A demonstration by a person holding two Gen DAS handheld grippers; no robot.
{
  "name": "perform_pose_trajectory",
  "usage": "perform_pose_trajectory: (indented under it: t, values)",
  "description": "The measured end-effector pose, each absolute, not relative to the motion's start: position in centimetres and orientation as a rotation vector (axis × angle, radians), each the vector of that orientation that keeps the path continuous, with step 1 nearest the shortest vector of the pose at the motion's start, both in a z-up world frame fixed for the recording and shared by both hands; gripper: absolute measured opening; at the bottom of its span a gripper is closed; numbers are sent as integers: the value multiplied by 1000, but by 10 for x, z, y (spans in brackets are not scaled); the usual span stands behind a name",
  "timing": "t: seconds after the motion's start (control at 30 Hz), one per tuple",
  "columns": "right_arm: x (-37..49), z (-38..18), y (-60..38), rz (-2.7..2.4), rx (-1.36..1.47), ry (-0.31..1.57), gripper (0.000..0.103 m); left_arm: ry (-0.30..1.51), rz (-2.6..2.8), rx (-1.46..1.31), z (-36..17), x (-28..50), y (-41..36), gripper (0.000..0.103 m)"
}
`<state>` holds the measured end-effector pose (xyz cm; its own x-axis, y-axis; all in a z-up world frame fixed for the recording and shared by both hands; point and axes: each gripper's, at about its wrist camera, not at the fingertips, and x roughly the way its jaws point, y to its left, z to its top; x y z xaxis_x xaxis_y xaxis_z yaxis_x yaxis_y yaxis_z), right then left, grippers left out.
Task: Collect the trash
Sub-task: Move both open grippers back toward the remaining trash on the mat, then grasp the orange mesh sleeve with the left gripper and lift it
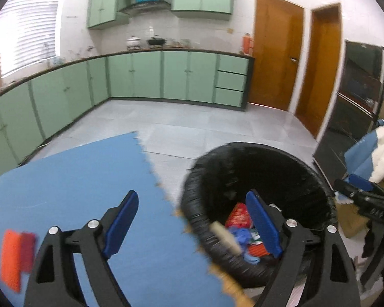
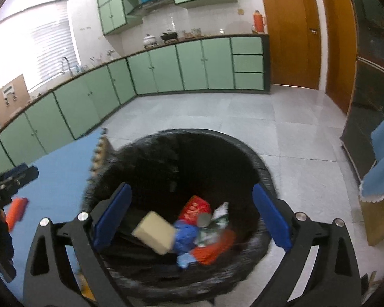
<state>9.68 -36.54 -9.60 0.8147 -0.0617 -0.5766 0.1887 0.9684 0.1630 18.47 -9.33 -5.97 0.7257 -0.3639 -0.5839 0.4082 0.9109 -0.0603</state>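
Trash bin (image 2: pixel 245 158): round, lined with a black bag, standing on the grey tiled floor against the edge of the blue foam mat (image 2: pixel 64 168). Contents: pale beige block (image 2: pixel 155 231), tilted; red packet (image 2: pixel 195 208); crumpled blue item (image 2: pixel 185 235); orange wrapper (image 2: pixel 212 248); white-green wrapper (image 2: pixel 221 216). One orange-red item (image 1: pixel 15 255) lies on the mat, well apart from the bin.

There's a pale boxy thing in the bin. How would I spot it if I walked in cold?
Find the black-lined trash bin on the grey tile floor beside the blue foam mat. Look inside, toward the mat side of the heap. The cream-coloured block sits there tilted, plain and pale, while the wrappers next to it are red, blue and orange.
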Motion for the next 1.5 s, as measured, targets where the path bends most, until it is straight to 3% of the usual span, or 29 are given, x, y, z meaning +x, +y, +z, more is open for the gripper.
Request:
perform_pose_trajectory:
  t: [0.5, 0.73, 1.5]
  values:
    - [145, -93, -178, 130, 128, 608, 93, 612, 3, 24, -68, 151, 126, 84]
    - [166, -107, -98, 208, 77, 639, 93, 642, 100, 33, -94, 147, 187, 84]
    - [179, -149, -56, 210, 15, 731, 93, 883, 112, 54, -171, 200, 202, 84]
